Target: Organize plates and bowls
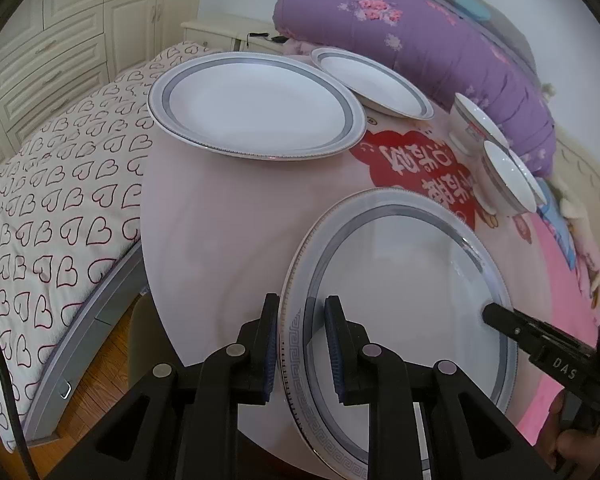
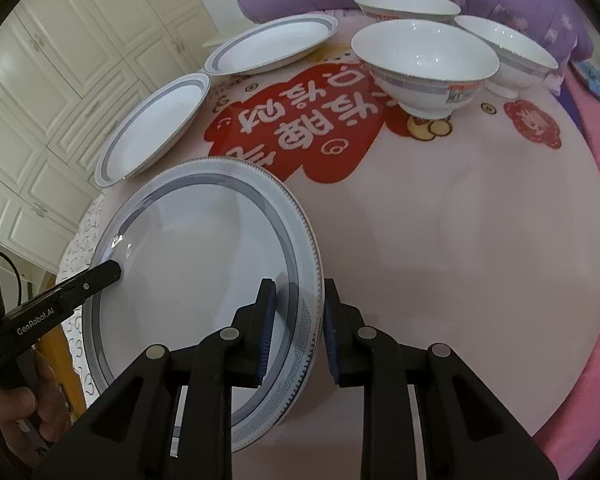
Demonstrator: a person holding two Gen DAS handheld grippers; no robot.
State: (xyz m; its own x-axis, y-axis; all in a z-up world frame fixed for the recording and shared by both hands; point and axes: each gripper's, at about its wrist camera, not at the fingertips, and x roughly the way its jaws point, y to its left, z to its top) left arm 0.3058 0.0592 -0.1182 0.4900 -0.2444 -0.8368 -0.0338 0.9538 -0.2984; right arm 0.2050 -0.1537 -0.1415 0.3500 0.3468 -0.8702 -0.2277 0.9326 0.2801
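Plates (image 1: 256, 106) and bowls (image 2: 424, 68) beyond, both hand-held grippers (image 1: 302, 344) (image 2: 296, 330) clamping near plate (image 2: 204, 280) rim.

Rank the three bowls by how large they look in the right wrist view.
1. Front bowl, largest, though it is nearest the camera, so its true size is unsure.
2. Right bowl and back bowl: both partly hidden and look alike, so I won't rank them.
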